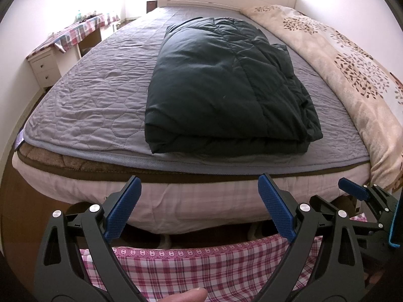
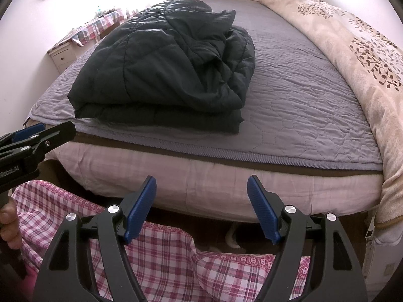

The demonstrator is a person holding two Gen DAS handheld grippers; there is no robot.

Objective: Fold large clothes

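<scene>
A dark quilted jacket (image 1: 226,83) lies folded into a thick rectangular bundle on the grey quilted bedspread (image 1: 88,95), near the foot end of the bed and roughly in the middle of its width. Its near edge shows stacked layers, and the right side is bunched and creased. To the right of it, well apart, a beige blanket with a leaf print (image 1: 352,75) runs along the bed's right edge. Past the far left corner of the bed stands a white desk (image 1: 45,68) under a checked cloth.

Both grippers hang short of the bed's foot, touching nothing. The left gripper (image 1: 199,209) has its blue pads spread wide with only air between them; the right gripper (image 2: 201,209) stands just as wide and empty. Below them lies pink checked fabric (image 2: 163,256).
</scene>
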